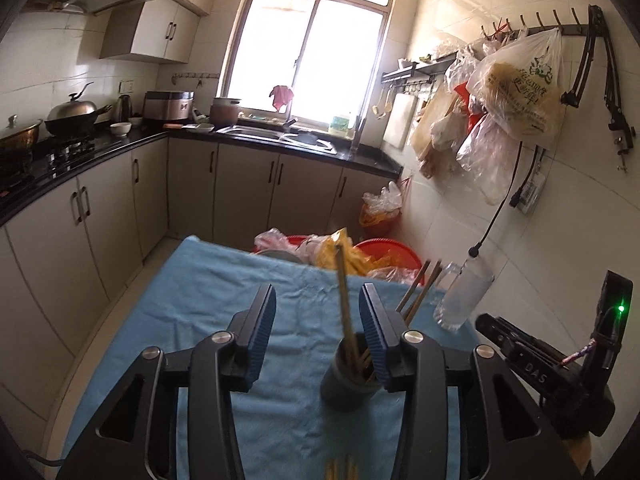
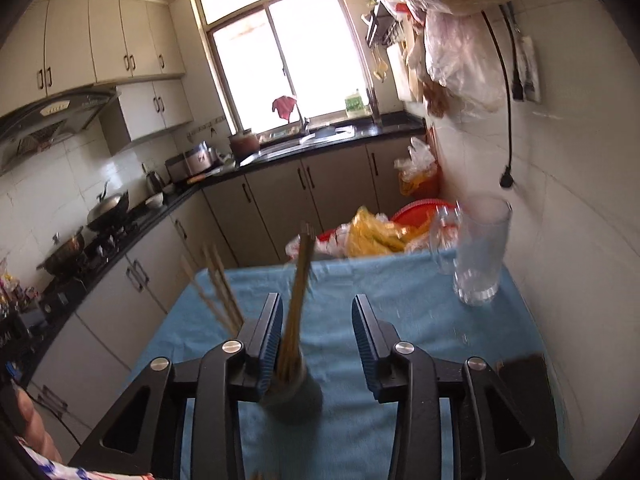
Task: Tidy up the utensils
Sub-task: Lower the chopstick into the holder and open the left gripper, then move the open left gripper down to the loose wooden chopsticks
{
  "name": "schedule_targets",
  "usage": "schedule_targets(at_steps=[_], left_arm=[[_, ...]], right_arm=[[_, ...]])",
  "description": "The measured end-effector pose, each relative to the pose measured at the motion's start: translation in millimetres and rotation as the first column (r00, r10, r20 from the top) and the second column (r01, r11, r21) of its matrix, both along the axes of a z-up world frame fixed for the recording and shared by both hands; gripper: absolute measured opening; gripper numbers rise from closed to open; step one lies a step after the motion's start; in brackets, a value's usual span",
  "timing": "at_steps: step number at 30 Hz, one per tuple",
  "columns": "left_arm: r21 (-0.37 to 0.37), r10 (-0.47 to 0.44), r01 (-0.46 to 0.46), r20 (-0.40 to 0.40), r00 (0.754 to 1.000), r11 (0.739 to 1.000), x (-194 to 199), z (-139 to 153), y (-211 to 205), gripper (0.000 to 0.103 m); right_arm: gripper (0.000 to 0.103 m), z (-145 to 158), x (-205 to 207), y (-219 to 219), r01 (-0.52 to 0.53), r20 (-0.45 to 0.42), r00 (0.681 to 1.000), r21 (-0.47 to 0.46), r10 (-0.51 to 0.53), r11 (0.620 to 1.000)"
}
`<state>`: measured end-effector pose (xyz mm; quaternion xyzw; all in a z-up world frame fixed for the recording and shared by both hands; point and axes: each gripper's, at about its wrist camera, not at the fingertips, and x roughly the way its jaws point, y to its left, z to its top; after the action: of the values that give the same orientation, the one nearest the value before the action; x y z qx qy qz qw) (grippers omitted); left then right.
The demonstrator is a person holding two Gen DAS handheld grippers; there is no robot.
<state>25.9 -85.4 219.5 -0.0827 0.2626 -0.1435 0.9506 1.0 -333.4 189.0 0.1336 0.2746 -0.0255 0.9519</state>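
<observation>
Left gripper (image 1: 318,322): jaws spread wide, nothing held. Right gripper (image 2: 318,330): jaws likewise wide apart, empty. Both hover above the blue cloth (image 1: 208,280) covering the table.

Dark holder cup (image 1: 348,376) stands upright on the cloth, low between the left gripper's fingers and tucked against the inner face of its right-hand finger; contact cannot be confirmed. In the right wrist view the same cup (image 2: 296,392) sits beside the inner face of that gripper's left-hand finger. So the cup lies between the two grippers, close to both; neither is clearly nearer.

Chopsticks (image 1: 343,292) stand in the cup, long axis near vertical, tips leaning slightly away from the cameras. A second cluster (image 1: 416,292) fans out to one side.

Glass mug (image 2: 480,252) stands well apart, near the table's far right corner by the tiled wall.

Judgement: any grasp of a stick calls for closing across its upright axis.

Hard to read: chopsticks are motion-blurred in the right view; stick count unclear. Pale stick ends at the bottom edge of the left view are cut off.
</observation>
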Motion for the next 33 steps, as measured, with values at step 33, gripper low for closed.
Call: schedule_targets(at_steps=[33], left_arm=[[0.216, -0.192, 0.304, -0.421, 0.886, 0.928, -46.9, -198.3, -54.2, 0.023]], right_arm=[[0.035, -164.1, -108.8, 106.8, -0.317, -0.34, 0.895, -0.031, 0.288, 0.948]])
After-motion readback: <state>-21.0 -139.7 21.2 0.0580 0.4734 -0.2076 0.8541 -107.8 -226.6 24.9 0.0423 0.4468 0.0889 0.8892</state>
